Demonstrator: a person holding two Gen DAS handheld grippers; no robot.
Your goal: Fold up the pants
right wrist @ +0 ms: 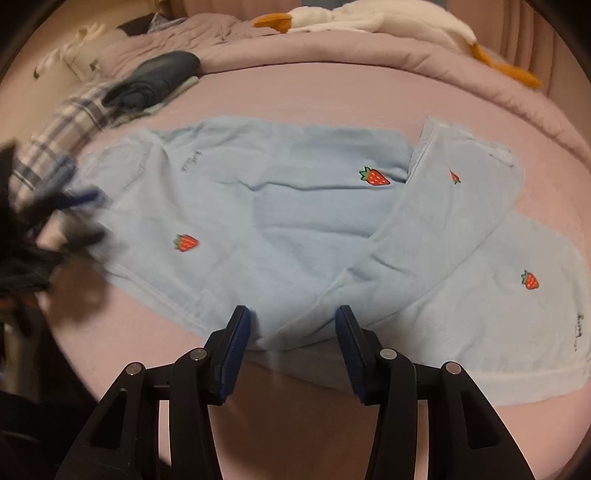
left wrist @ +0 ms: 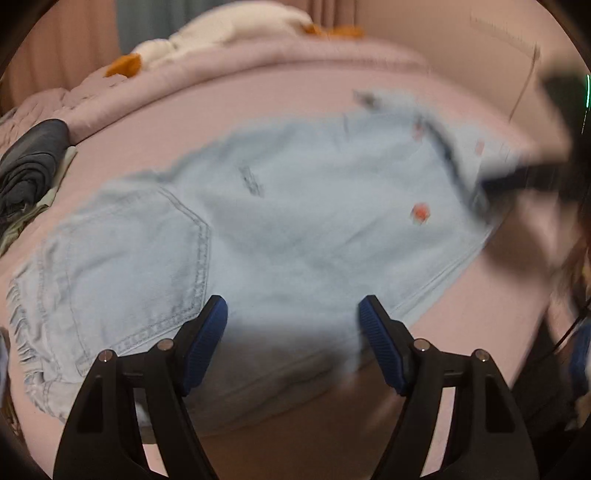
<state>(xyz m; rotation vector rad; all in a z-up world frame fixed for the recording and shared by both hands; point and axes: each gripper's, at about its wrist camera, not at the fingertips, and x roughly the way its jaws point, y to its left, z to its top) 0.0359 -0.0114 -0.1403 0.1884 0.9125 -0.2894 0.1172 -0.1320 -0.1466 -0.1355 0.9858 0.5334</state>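
Note:
Light blue denim pants (right wrist: 295, 214) with red strawberry patches lie spread on the pink bed sheet (right wrist: 332, 92). One leg (right wrist: 443, 206) is folded back at a slant over the rest. My right gripper (right wrist: 292, 314) hovers open at the near edge of the fabric, where the fold meets the hem, and its blue pads press on nothing. In the left wrist view the pants (left wrist: 277, 229) are blurred, with a back pocket (left wrist: 133, 258) at the left. My left gripper (left wrist: 293, 306) stands wide open just above the cloth, holding nothing. It also shows blurred at the left edge of the right wrist view (right wrist: 74, 206).
A dark folded garment (right wrist: 159, 77) and plaid cloth (right wrist: 62, 125) lie at the far left of the bed. A rolled pink duvet (right wrist: 369, 51) with a white plush goose (right wrist: 369, 18) lines the back. The bed's near edge (right wrist: 295, 406) runs below my right gripper.

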